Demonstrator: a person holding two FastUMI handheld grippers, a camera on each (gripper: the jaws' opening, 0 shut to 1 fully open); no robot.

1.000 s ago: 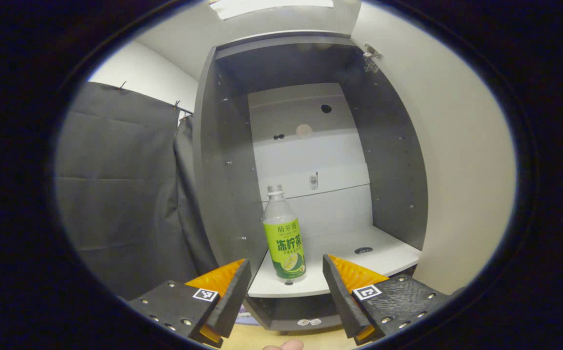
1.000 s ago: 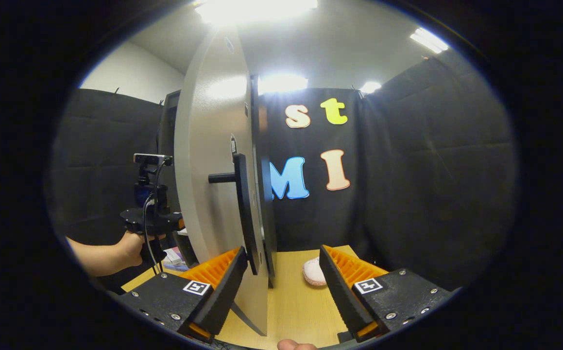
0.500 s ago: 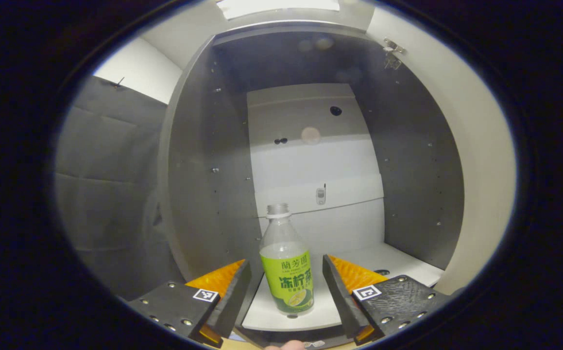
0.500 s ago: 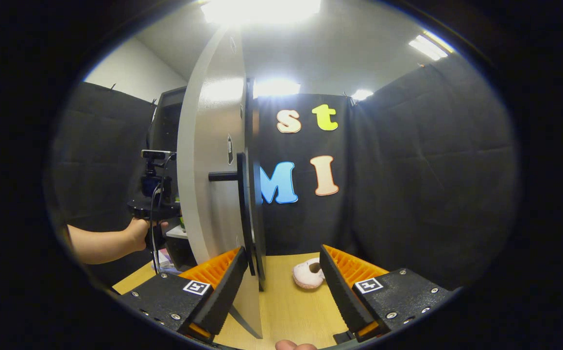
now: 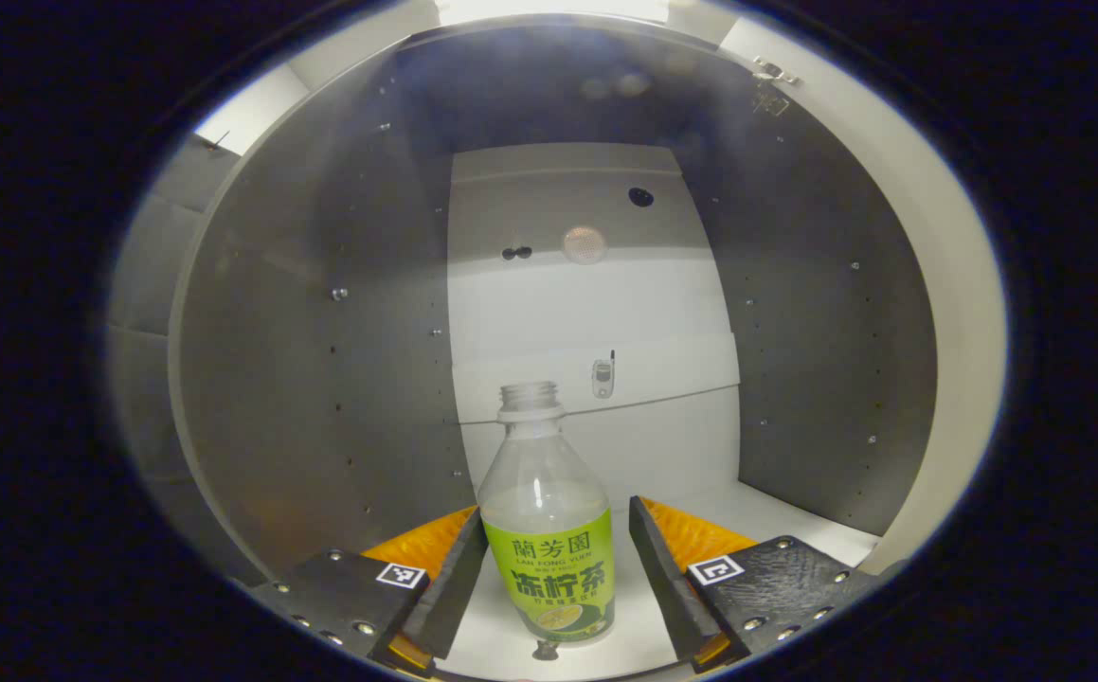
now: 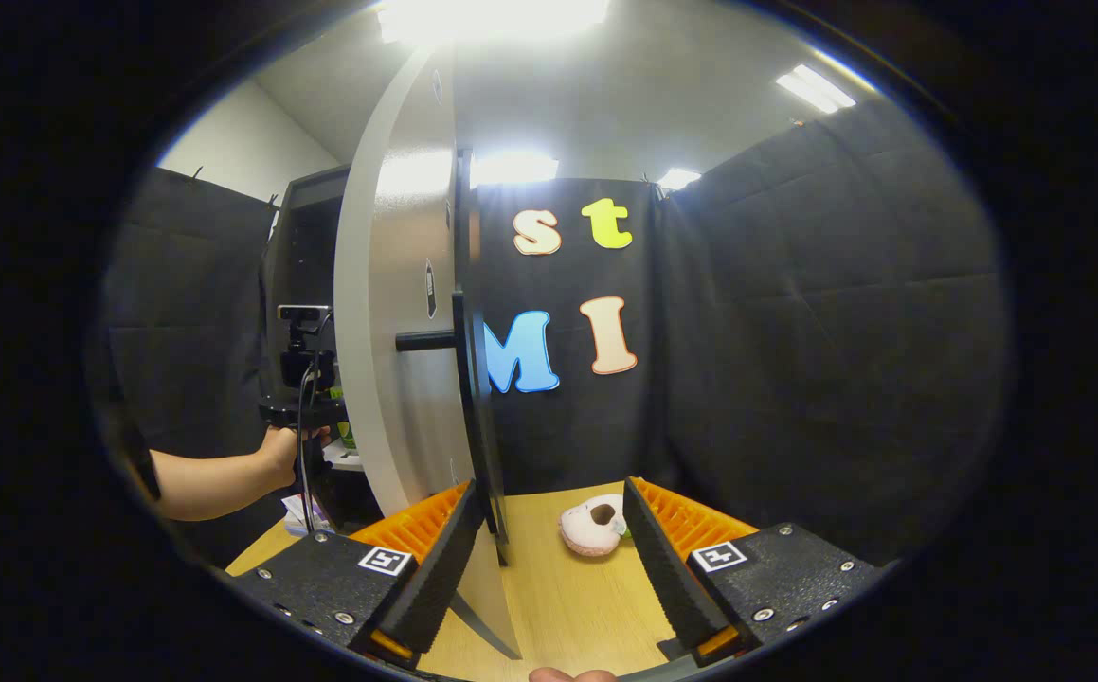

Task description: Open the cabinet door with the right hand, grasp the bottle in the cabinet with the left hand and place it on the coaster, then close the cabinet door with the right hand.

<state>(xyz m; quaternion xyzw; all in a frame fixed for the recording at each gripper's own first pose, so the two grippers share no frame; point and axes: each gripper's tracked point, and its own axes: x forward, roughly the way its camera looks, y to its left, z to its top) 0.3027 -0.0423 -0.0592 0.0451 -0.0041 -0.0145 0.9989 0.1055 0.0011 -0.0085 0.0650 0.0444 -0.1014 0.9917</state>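
A clear bottle with a green label stands upright on the white shelf inside the open cabinet. My left gripper is open, one finger on each side of the bottle's lower body; a small gap shows at the right finger. In the right gripper view the white cabinet door stands open, edge-on, with its dark bar handle. My right gripper is open, its left finger close beside the door's lower edge. A round pale pink coaster lies on the wooden table ahead of it.
The cabinet's grey side walls close in on both sides of the left gripper. In the right gripper view a person's forearm reaches into the cabinet holding the left gripper. Black cloth walls stand behind the table.
My left gripper has pushed forward into the cabinet, so the bottle now stands between its fingers. The right gripper shifted slightly beside the door, and the coaster shows more fully.
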